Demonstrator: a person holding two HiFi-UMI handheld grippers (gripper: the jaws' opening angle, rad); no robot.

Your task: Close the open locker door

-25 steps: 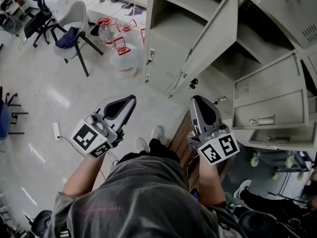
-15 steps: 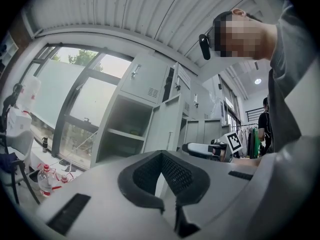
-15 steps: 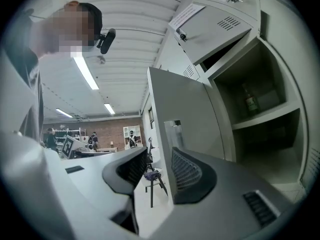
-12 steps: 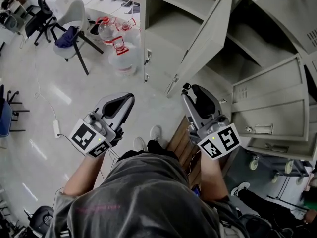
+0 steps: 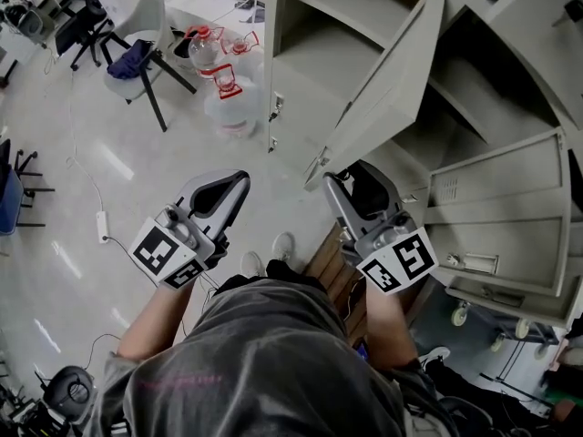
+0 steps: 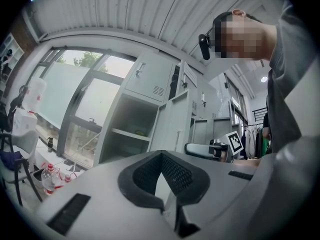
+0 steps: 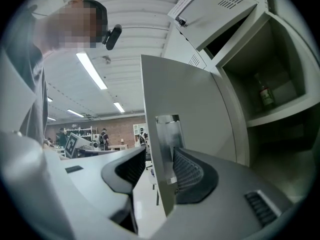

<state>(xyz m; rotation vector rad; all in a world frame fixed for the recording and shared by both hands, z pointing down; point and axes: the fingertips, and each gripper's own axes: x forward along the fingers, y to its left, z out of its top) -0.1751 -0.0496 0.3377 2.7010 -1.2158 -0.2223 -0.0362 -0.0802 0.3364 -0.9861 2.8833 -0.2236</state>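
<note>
Right gripper (image 5: pixel 344 182), nearer than before, spreads ribbed jaws astride the flat grey metal locker door (image 5: pixel 387 80) edge; left gripper (image 5: pixel 239 182) closed.

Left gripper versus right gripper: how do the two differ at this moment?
The left gripper is shut with nothing between its jaws. The right gripper has just been opening its jaws, and they straddle the locker door edge. The left gripper hangs over the floor, while the right gripper is at the door. Both are the same grey two-jaw type.
</note>
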